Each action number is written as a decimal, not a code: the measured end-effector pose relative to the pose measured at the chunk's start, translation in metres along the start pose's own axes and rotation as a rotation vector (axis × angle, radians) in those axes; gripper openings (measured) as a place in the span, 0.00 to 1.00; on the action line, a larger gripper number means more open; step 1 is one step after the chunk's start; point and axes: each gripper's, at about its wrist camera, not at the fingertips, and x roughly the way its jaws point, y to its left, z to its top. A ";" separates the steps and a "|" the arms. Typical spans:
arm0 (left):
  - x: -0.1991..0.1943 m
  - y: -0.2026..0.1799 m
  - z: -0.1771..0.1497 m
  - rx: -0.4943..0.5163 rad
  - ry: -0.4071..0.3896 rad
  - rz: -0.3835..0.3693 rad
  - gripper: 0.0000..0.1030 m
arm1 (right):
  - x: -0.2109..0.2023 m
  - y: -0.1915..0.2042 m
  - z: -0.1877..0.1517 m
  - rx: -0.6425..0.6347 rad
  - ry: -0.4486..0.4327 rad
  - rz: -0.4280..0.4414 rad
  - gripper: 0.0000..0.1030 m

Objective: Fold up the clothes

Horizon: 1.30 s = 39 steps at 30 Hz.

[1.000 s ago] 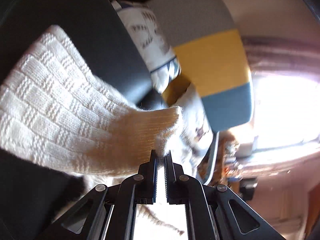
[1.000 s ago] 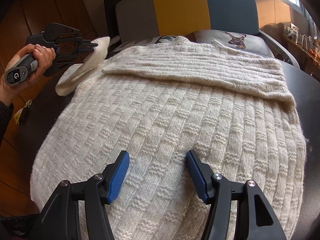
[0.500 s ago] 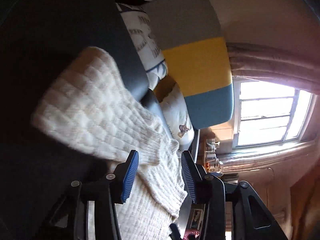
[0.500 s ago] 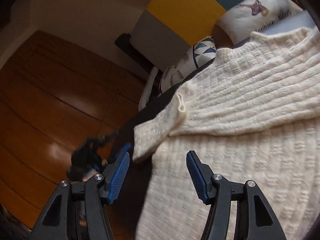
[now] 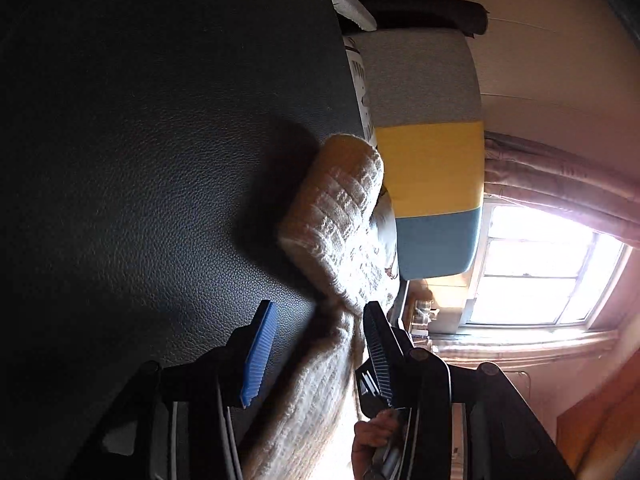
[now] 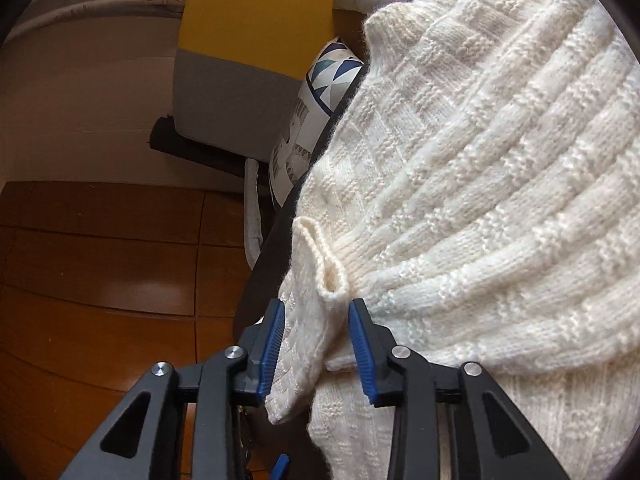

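Sprawling across the right of the right wrist frame, the cream knit sweater (image 6: 480, 160) lies on a dark leather-grained counter (image 5: 140, 160), with one sleeve folded across its body and the ribbed cuff (image 6: 326, 268) at lower centre. The wool looks thick, soft and limp, with some weight to it; my judgement is that it will sag and stretch if lifted by a single point, and the chunky stitch should give the ridged pads good bite, so it is unlikely to slip. The cuff, or a doubled fold edge, looks the best place to take hold.

The right tongs (image 6: 316, 340) stand parted, one pad on each side of the sleeve just below the cuff, not yet pressing it. The left tongs (image 5: 316, 354) are also spread wide and hold nothing; the sweater's edge (image 5: 336, 216) runs up between their fingers in the centre of that frame. A hand (image 5: 374, 440) shows at the bottom of the left view.

Compared with a second ago, the left tongs have let go of the cuff they then pinched, and the sleeve now rests on the sweater's body. The right tongs have swung from the hem to this cuff, narrowing their gap.

Behind, a grey, yellow and blue chair back (image 6: 256, 12) and a patterned cushion (image 6: 312, 120) fill the upper middle.
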 end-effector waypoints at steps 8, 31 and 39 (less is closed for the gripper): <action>0.011 0.012 -0.004 -0.058 0.023 -0.044 0.45 | 0.030 0.017 0.002 -0.087 0.010 -0.152 0.07; 0.096 -0.020 -0.008 -0.245 0.024 -0.131 0.48 | 0.007 0.197 -0.014 -0.913 -0.036 -0.572 0.07; 0.121 -0.028 -0.017 -0.202 0.028 -0.054 0.48 | -0.045 0.172 0.025 -0.819 -0.140 -0.601 0.07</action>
